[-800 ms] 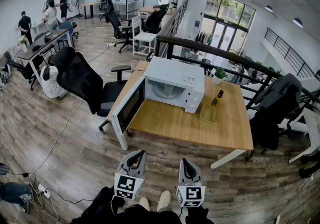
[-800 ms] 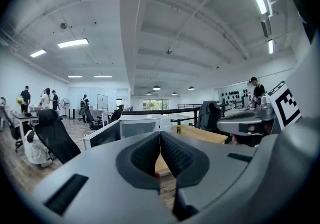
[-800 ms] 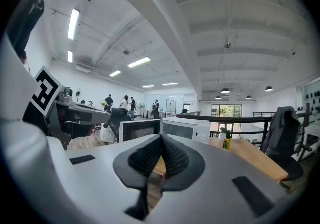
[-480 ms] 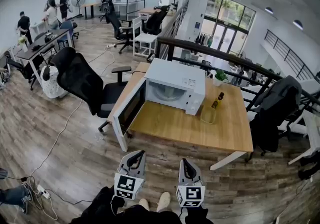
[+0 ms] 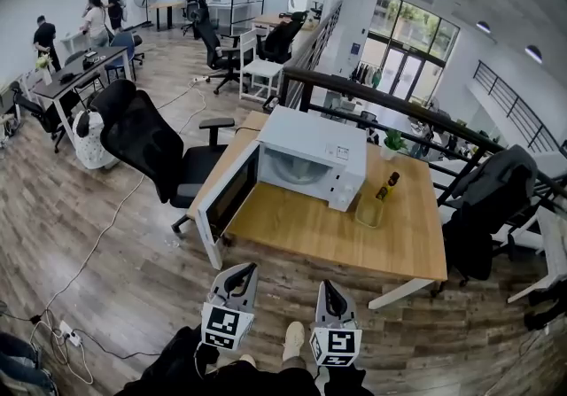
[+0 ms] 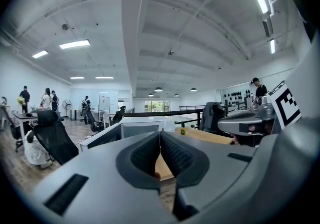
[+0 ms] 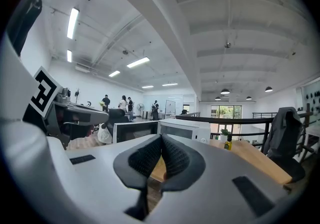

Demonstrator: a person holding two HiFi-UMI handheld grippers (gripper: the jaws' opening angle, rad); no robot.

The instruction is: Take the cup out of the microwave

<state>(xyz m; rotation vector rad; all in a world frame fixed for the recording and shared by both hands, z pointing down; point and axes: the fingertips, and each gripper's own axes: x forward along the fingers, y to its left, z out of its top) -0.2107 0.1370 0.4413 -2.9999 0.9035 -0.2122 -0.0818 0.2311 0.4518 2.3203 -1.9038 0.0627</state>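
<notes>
A white microwave (image 5: 310, 158) stands on a wooden table (image 5: 399, 248), and its door (image 5: 225, 196) hangs open to the left. The cavity shows a pale turntable; I see no cup in it. A clear cup (image 5: 368, 206) stands on the table just right of the microwave. Both grippers are low in the head view, well short of the table. My left gripper (image 5: 249, 270) and my right gripper (image 5: 326, 287) are side by side. Both are shut with nothing between the pads. The microwave (image 6: 142, 127) lies ahead of the left gripper (image 6: 160, 135). It (image 7: 185, 129) also lies beyond the right gripper (image 7: 161, 140).
A dark bottle (image 5: 386, 184) stands behind the cup, and a small plant (image 5: 392, 138) is at the table's far edge. Black office chairs (image 5: 146, 142) stand left of the table, and a jacket-draped chair (image 5: 487, 195) is on the right. A black railing (image 5: 390, 97) runs behind. Cables (image 5: 97, 248) cross the wooden floor.
The scene has slid slightly down the head view and one shoe has stepped forward. Both grippers keep their places in the view and stay shut.
</notes>
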